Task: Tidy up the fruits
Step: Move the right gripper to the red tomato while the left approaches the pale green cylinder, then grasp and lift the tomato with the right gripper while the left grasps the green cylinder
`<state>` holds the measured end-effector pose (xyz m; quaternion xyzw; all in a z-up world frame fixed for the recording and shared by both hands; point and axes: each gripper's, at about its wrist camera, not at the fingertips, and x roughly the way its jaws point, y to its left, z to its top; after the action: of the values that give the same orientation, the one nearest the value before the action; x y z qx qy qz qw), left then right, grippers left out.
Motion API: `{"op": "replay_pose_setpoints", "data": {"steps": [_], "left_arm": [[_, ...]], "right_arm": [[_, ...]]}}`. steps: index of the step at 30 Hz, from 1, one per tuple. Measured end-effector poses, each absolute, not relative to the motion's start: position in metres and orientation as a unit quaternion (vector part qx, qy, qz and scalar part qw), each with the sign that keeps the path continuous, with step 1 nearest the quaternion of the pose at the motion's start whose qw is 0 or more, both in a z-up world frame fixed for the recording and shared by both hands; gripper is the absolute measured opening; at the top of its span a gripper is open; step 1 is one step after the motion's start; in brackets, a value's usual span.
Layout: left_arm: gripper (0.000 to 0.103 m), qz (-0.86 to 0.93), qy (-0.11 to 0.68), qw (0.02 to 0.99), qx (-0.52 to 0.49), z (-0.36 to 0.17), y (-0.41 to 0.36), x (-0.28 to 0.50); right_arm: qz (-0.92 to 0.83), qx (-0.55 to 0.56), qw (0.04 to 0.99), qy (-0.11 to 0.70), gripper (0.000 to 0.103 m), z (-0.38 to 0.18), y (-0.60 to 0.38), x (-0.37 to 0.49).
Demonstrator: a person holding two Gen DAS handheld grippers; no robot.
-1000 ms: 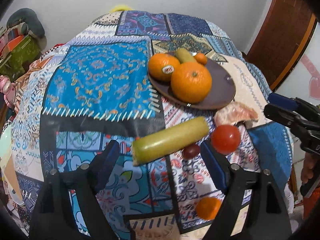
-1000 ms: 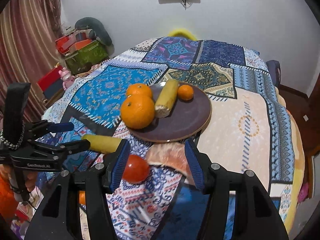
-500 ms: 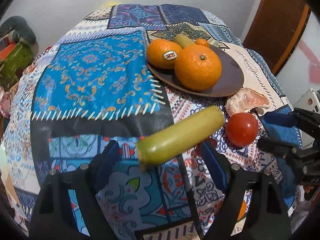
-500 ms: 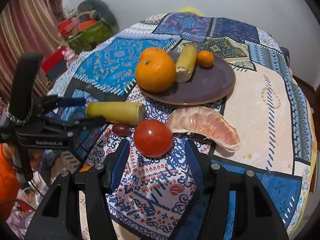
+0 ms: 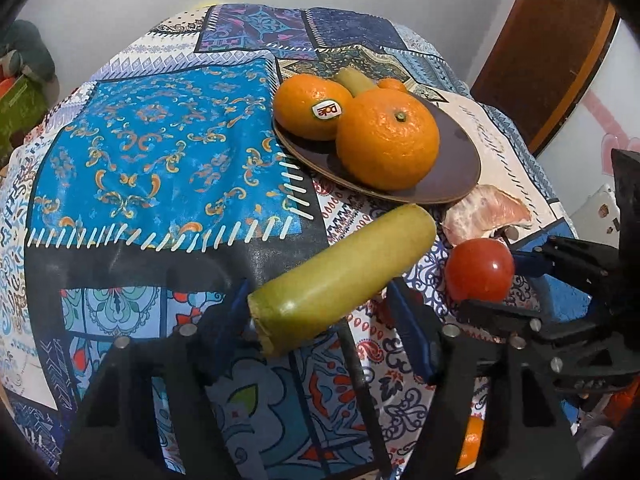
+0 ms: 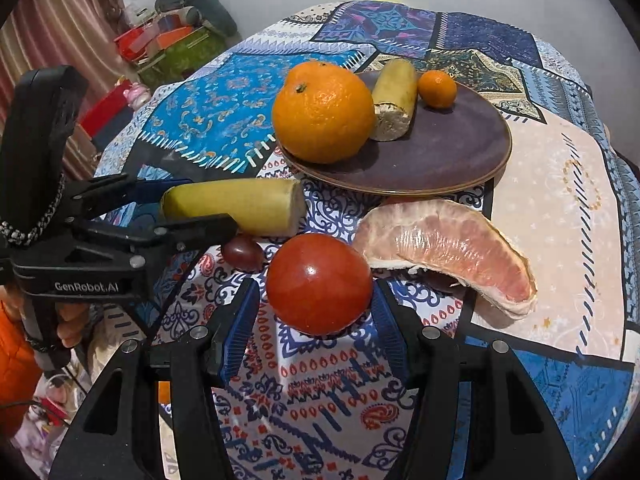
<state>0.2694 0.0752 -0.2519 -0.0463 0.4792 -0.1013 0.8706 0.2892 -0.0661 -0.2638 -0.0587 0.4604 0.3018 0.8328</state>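
Observation:
A brown plate (image 5: 460, 160) (image 6: 452, 152) holds a big orange (image 5: 386, 142) (image 6: 322, 112), a labelled orange (image 5: 312, 106), a banana piece (image 6: 394, 100) and a small mandarin (image 6: 437, 89). On the cloth lie a green-yellow banana piece (image 5: 340, 276) (image 6: 236, 206), a red tomato (image 5: 479, 269) (image 6: 318, 284), a pomelo segment (image 5: 486, 218) (image 6: 452, 248) and a dark grape (image 6: 242, 252). My left gripper (image 5: 320, 328) (image 6: 160, 204) is open, jaws astride the banana piece's near end. My right gripper (image 6: 316, 320) (image 5: 504, 280) is open, jaws either side of the tomato.
A patterned cloth (image 5: 160, 152) covers the round table. Another small orange (image 5: 470, 444) lies near the table's front edge. A wooden door (image 5: 540, 52) stands at the right; bags and boxes (image 6: 168, 48) sit on the floor at the left.
Both grippers moved forward and down: the left now straddles the banana piece, the right now straddles the tomato. Both stayed open; the fruit has not moved.

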Motion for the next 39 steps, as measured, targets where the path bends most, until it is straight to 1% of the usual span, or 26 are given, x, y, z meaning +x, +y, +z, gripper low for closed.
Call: {"op": "replay_pose_setpoints", "data": {"steps": [1,2,4,7,10,16,19,24,27,35,39], "left_arm": [[0.063,-0.101,0.477,0.872,-0.045,-0.251,0.075,0.266],[0.062,-0.100,0.474,0.874,-0.043,-0.251,0.075,0.262],[0.054,-0.097,0.469,0.877,-0.037,-0.248,0.073,0.253],[0.046,-0.090,0.463,0.881,-0.039,-0.244,0.073,0.238],[0.041,-0.066,0.464,0.883,-0.041,-0.242,0.078,0.225],[0.036,-0.057,0.479,0.875,-0.049,-0.239,0.080,0.192],[0.035,-0.054,0.490,0.868,-0.054,-0.238,0.074,0.184],[0.036,-0.041,0.478,0.875,-0.060,-0.223,0.074,0.182],[0.041,-0.038,0.477,0.876,-0.051,-0.219,0.072,0.192],[0.042,-0.058,0.525,0.847,-0.052,-0.246,0.064,0.236],[0.042,-0.065,0.529,0.845,-0.046,-0.255,0.059,0.252]], "right_arm": [[0.301,-0.059,0.834,0.459,0.048,-0.264,-0.067,0.289],[0.301,-0.059,0.835,0.458,0.048,-0.263,-0.067,0.289],[0.303,-0.055,0.834,0.458,0.047,-0.263,-0.070,0.289],[0.299,-0.055,0.836,0.456,0.046,-0.261,-0.073,0.287],[0.297,-0.052,0.838,0.455,0.046,-0.258,-0.077,0.283],[0.290,-0.062,0.847,0.442,0.046,-0.246,-0.087,0.268],[0.286,-0.064,0.852,0.435,0.046,-0.241,-0.094,0.262],[0.280,-0.054,0.856,0.431,0.046,-0.235,-0.107,0.259],[0.279,-0.048,0.859,0.426,0.046,-0.232,-0.113,0.259],[0.274,-0.028,0.863,0.424,0.046,-0.232,-0.125,0.265],[0.271,-0.023,0.862,0.427,0.046,-0.236,-0.130,0.268]]}}
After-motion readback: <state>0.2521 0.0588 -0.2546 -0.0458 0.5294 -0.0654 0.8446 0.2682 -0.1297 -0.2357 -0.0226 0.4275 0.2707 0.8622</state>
